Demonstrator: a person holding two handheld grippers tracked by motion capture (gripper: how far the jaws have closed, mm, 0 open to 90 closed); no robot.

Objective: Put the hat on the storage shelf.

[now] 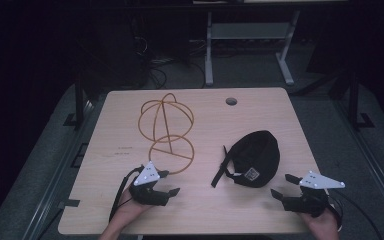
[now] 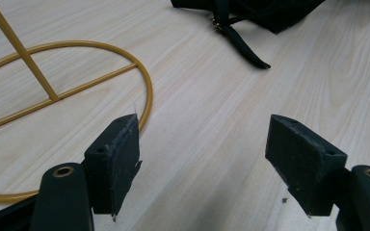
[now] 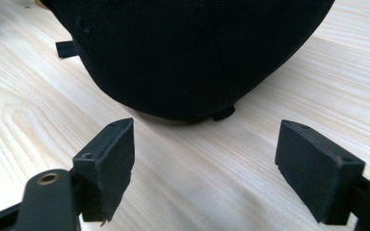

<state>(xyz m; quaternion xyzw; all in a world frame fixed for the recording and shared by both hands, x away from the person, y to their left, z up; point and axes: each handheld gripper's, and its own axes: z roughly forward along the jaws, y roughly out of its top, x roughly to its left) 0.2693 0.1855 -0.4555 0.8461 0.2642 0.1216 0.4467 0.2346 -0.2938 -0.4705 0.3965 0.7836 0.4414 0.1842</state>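
Nearest the table's (image 1: 100, 210) front edge, the left gripper (image 1: 166, 183) and right gripper (image 1: 282, 186) are hovering with jaws wide, gripping nothing. Between them, slightly farther, a black cap (image 1: 255, 157) is lying; beyond the left gripper, a gold wire stand (image 1: 166, 131) is standing.

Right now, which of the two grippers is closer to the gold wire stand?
The left gripper: it sits just beside the base ring of the gold wire stand, while the right gripper faces the black fabric cap.

No legible text or labels.
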